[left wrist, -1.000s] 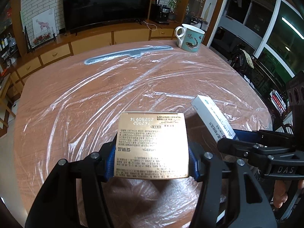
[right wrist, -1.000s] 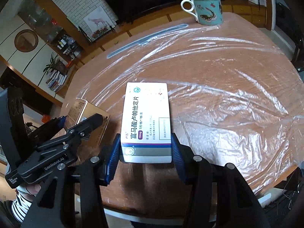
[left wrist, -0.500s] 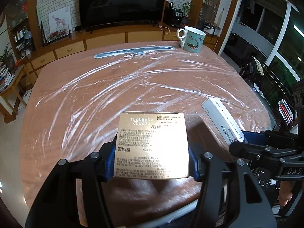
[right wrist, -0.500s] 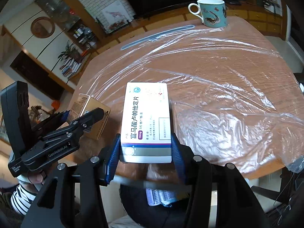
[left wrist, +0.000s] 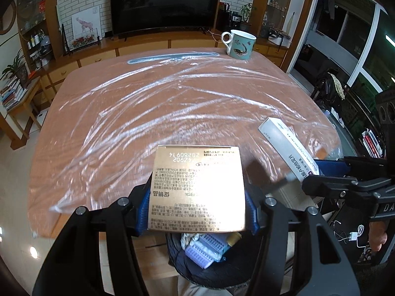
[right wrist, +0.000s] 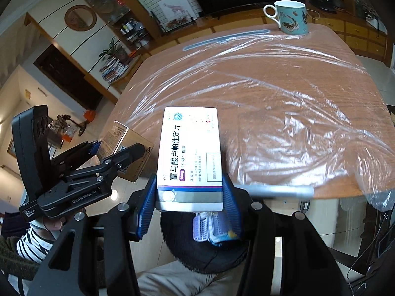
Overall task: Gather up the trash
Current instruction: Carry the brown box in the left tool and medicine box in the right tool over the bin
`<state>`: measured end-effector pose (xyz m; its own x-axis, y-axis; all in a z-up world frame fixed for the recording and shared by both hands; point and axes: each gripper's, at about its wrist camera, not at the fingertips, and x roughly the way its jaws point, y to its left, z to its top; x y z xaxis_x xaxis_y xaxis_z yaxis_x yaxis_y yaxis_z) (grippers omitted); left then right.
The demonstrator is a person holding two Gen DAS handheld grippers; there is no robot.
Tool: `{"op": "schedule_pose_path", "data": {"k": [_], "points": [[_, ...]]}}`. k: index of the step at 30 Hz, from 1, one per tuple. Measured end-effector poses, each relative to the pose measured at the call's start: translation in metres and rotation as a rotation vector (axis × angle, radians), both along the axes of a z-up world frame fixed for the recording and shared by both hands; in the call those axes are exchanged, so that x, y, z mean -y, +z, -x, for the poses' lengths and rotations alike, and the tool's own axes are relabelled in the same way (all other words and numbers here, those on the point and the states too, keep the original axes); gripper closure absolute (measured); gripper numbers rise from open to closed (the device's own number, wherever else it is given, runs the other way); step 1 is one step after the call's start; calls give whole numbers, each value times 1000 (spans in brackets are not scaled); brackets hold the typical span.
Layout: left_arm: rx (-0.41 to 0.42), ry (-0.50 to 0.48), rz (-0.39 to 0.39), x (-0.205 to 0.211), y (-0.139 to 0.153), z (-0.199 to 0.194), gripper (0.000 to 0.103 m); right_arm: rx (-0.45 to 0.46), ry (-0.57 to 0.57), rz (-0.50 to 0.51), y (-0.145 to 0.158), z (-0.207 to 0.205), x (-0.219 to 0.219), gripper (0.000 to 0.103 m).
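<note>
My left gripper (left wrist: 197, 212) is shut on a gold box (left wrist: 197, 187) with small print, its blue pads pressing both sides. My right gripper (right wrist: 188, 202) is shut on a white medicine box (right wrist: 190, 148) with blue lettering. Both boxes hang over the near table edge, above a black bin (left wrist: 197, 268) that holds a purple blister pack (left wrist: 205, 249) and other scraps. The same bin (right wrist: 197, 254) shows below the white box in the right wrist view. Each gripper appears in the other's view: the right one (left wrist: 321, 172) at the right, the left one (right wrist: 118, 153) at the left.
The wooden table (left wrist: 148, 98) is covered by crinkled clear plastic film. A teal mug (left wrist: 240, 44) stands at its far right corner, a long blue strip (left wrist: 172, 58) lies along the far edge. A person's striped sleeve (right wrist: 32, 244) is at lower left. Cabinets and a television stand behind.
Both grippers have drawn back toward the near table edge with their boxes still held. The black bin under the edge has come into view below them.
</note>
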<state>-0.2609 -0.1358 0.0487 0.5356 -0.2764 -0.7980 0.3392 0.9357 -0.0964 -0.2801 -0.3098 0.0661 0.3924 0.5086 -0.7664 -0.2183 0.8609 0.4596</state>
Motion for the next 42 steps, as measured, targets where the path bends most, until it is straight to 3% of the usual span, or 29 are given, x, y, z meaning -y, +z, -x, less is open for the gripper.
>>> {"op": "schedule_pose_path", "data": {"k": [10,19,31,42], "points": [[-58,-29,-14,7,-17,41,44,-44,120,40,-13,38,2,53],[-119,-79,-76,17,-47,63,44,-94,205,118,-38,61,-5,53],[-184,-69,-124,25,-87,51,44,-149,227,209,-87,50,-19,53],[-231,-47,-158,33,-118,41,44,-169,207,246,-114,37,-29,53]]}}
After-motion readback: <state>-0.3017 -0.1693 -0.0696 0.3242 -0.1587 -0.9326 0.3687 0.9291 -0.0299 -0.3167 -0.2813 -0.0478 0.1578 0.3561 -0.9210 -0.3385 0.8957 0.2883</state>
